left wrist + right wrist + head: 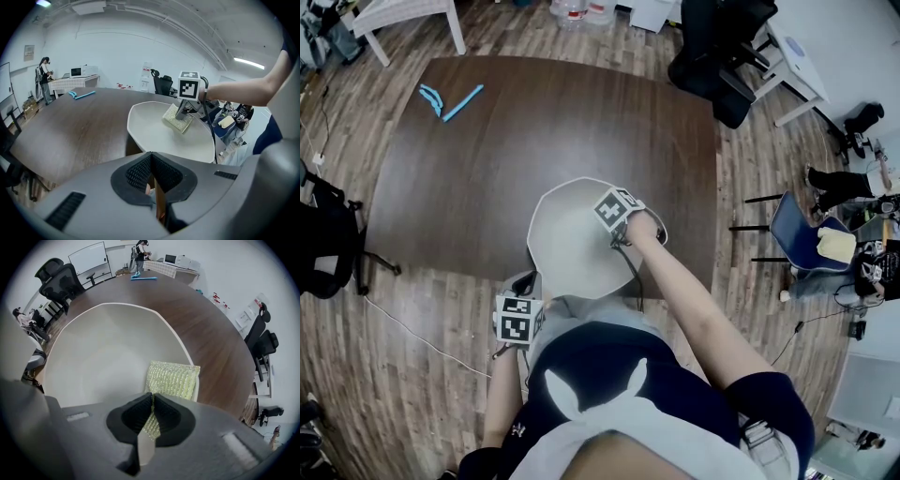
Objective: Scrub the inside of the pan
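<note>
So the white pan (103,357) sits at the near edge of the dark wood worktop (487,169), right in front of the person. The right gripper (153,397) points down into it, and its jaws are pinched tight on a yellow-green mesh scrub pad (172,379). One end of the pad is squeezed thin between the jaws, and the rest fans out past the tips. That free part lies against the inside of the pan on the right side, close under the rim. From the left gripper view you can see the pad hanging below the marker cube and meeting the pan's inner surface. The left gripper (151,161) is down at the pan's near side, and its jaws are closed on a thin brownish strip that looks like the handle (159,202), though I can't make out much of it. The bowl of the pan sits just beyond those jaws. Far across the worktop there are a couple of blue things (450,98), well away from everything.
</note>
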Demonstrator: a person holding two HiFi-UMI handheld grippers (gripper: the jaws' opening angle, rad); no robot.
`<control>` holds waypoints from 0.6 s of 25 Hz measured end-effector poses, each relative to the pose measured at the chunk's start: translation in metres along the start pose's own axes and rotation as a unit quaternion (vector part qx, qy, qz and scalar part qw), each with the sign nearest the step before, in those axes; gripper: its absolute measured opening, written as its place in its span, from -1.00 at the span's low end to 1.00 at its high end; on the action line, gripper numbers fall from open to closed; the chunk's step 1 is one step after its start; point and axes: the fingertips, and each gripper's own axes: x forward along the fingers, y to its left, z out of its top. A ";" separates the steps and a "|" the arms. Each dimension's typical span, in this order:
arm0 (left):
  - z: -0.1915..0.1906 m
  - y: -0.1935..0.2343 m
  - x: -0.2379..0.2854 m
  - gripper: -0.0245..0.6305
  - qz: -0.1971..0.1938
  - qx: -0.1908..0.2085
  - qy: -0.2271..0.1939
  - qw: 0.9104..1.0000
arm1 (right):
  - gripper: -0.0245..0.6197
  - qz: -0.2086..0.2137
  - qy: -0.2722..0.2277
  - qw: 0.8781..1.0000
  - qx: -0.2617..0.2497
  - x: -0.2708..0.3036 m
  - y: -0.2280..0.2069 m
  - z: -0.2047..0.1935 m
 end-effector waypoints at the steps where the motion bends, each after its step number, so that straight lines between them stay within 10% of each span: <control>1: -0.001 0.001 0.000 -0.92 0.000 0.000 0.000 1.000 | -0.88 0.002 0.002 1.000 -0.001 0.001 0.001 -0.001; 15: -0.004 -0.001 -0.002 -0.92 0.008 0.006 0.000 1.000 | -0.88 0.041 0.071 0.997 -0.011 0.015 0.022 -0.038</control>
